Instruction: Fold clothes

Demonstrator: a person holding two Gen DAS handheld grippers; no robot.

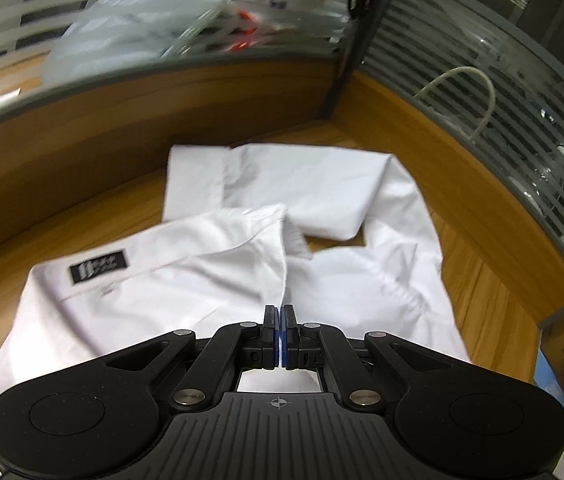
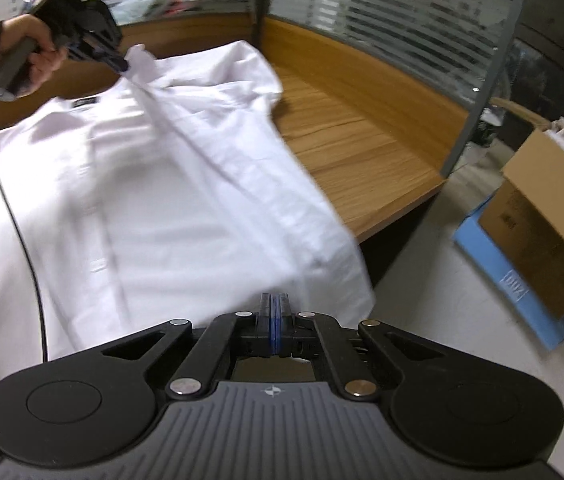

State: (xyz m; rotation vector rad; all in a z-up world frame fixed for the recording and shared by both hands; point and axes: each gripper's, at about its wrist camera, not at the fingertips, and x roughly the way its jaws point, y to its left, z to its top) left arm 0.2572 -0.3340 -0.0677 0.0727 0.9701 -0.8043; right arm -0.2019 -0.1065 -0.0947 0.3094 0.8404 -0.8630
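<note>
Now we have the white shirt spread over the wooden desk, its lower edge hanging past the desk's front. Our left gripper is pinched tight on the front placket edge near the collar, and our right gripper is clamped on the hem. A cardboard box sits on the floor.

Left gripper, fingers pressed together on the front edge of a white shirt spread on the wooden worktop. A black label marks the collar; a sleeve lies folded beyond.
</note>
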